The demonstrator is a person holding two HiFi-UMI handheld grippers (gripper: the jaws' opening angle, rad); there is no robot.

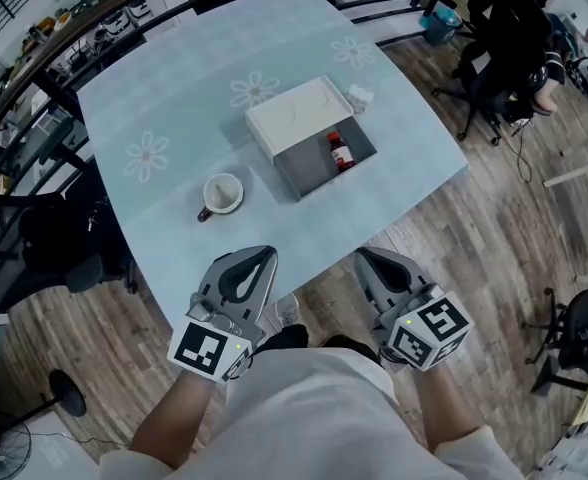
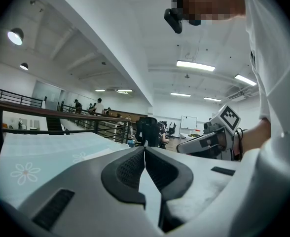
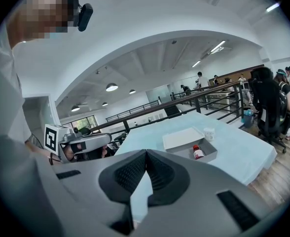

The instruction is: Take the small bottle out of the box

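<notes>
1. A pale blue table with a white flower print [image 1: 174, 98] carries an open grey rectangular box [image 1: 309, 173]. The box's flat white lid [image 1: 294, 113] lies against its far side.
2. A small brown bottle with a red cap [image 1: 340, 151] lies inside the box.
3. A white ceramic mug [image 1: 222, 194] stands left of the box, apart from it.
4. The left claw [image 1: 264, 255] and right claw [image 1: 366, 255] hang at the table's near edge, well apart from the box.

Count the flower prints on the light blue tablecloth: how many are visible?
3. One flower print left of the mug, one beside the box's far left corner, one near the tablecloth's far right corner. More may be hidden under the box.
</notes>
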